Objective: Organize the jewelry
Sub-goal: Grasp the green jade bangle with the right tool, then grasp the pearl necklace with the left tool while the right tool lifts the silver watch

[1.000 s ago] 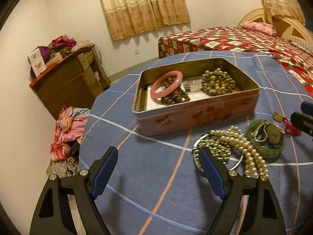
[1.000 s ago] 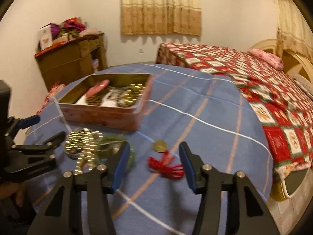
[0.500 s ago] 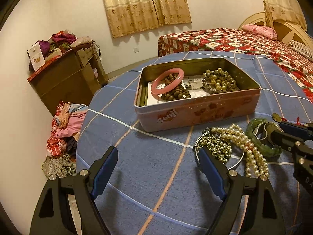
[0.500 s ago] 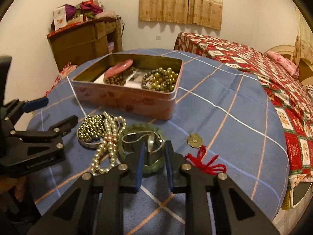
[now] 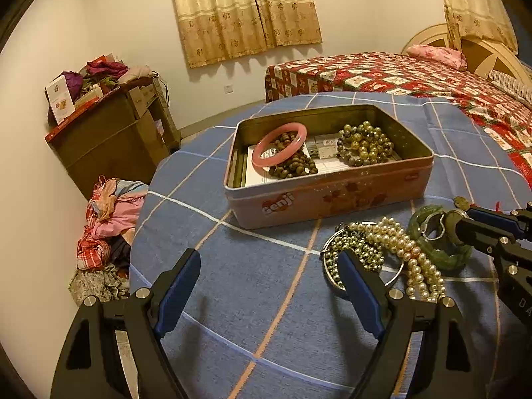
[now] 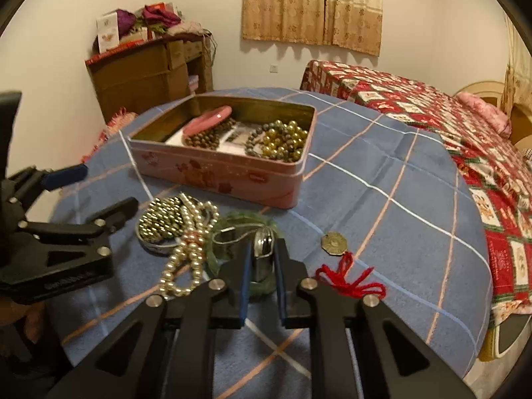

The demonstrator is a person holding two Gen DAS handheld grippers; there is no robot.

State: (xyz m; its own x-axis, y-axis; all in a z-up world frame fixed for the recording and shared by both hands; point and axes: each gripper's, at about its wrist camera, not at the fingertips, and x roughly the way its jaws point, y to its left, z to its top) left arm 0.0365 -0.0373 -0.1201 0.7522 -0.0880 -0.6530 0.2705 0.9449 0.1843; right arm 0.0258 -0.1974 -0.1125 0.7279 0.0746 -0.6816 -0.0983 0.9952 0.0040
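Note:
A pink tin box (image 5: 332,193) on the blue cloth holds a pink bangle (image 5: 278,144) and two bead strings; it also shows in the right wrist view (image 6: 219,173). In front of it lie a pearl string (image 5: 409,252), a bangle of small metal beads (image 5: 352,252) and a green bangle (image 5: 442,259). My right gripper (image 6: 262,259) is closed on a silver pendant (image 6: 263,244) on a chain, which lies inside the green bangle (image 6: 232,222). My left gripper (image 5: 269,272) is open and empty, just left of the pearls.
A brass coin charm (image 6: 333,242) with a red tassel (image 6: 352,281) lies right of the right gripper. A bed (image 6: 432,106) stands to the right, a wooden cabinet (image 5: 109,136) at the left wall, a pile of clothes (image 5: 106,219) on the floor.
My right gripper moved left from the red tassel to the green bangle and closed on the silver pendant. My left gripper stayed open and hardly moved.

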